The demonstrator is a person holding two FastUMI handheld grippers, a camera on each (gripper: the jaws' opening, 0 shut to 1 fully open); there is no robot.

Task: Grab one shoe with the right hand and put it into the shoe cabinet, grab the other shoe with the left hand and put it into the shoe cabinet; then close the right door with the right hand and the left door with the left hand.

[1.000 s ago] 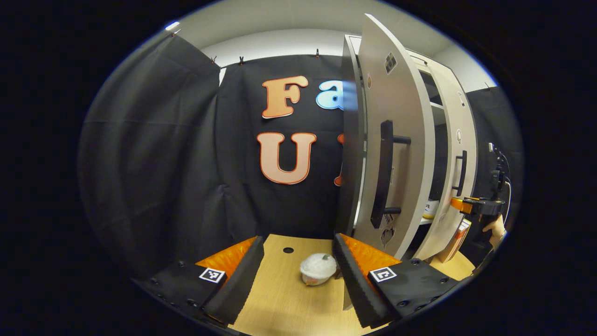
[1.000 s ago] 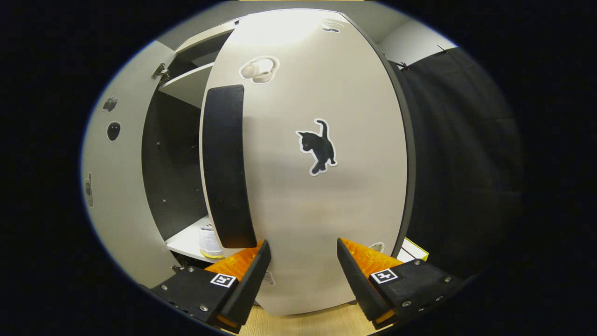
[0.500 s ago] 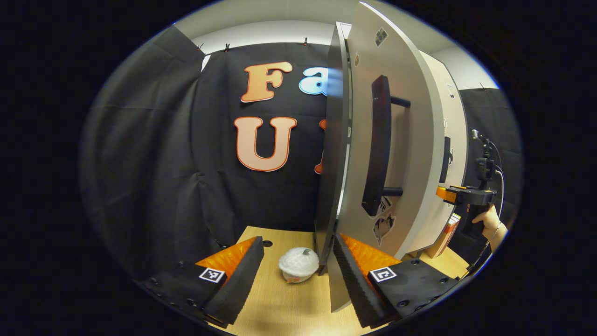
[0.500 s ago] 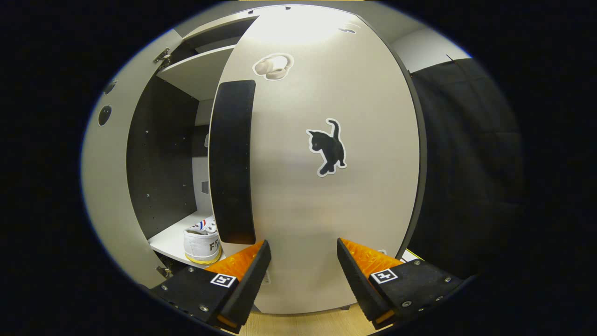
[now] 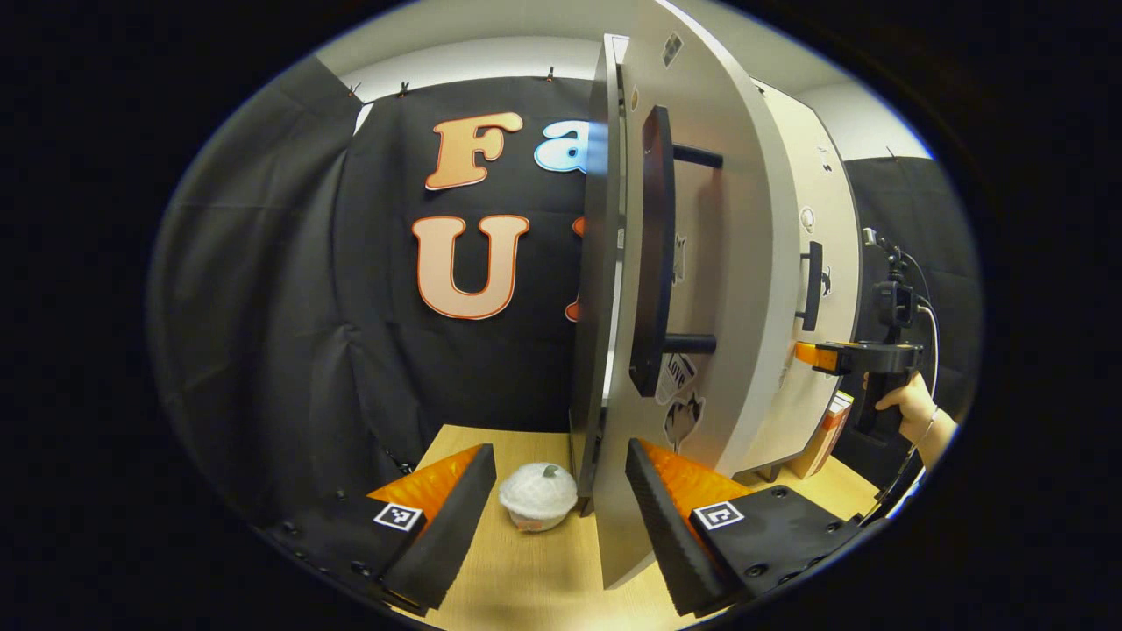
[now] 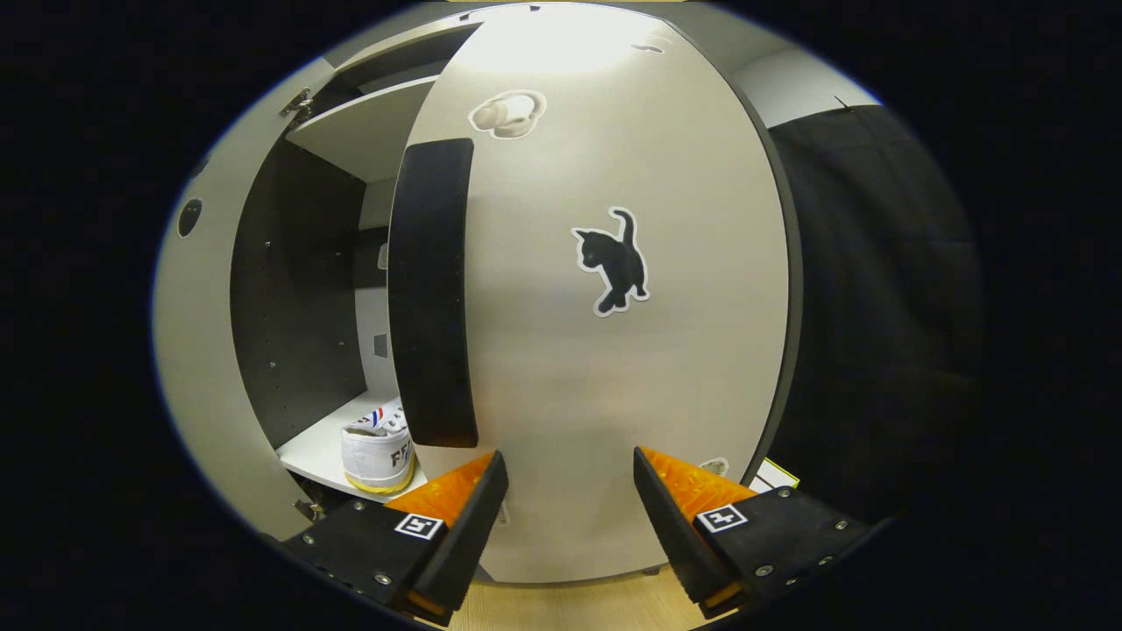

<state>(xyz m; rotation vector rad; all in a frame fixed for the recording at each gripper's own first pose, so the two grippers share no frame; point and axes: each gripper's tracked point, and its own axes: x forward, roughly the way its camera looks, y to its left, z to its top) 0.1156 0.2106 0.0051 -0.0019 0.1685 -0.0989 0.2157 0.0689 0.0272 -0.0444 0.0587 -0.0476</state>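
A: What's in the pale grey shoe cabinet (image 6: pixel 210 368)?
B: A white canvas shoe (image 6: pixel 379 449) on its lower shelf's front edge, doors ajar.
A: Grippers?
B: Left gripper (image 5: pixel 558 501) and right gripper (image 6: pixel 568 513) both spread, holding nothing.

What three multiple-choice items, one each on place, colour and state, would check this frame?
1. Where is the white shoe?
A. on the table
B. on a shelf inside the cabinet
C. between the fingers

2. What colour is the cat sticker on the right door?
A. black
B. red
C. green

3. How is the right gripper?
A. shut on the handle
B. shut on the shoe
C. open, at the door face

Answers: B, it sits on the pale shelf behind the door; A, a black cat outlined white; C, the fingers stand apart.
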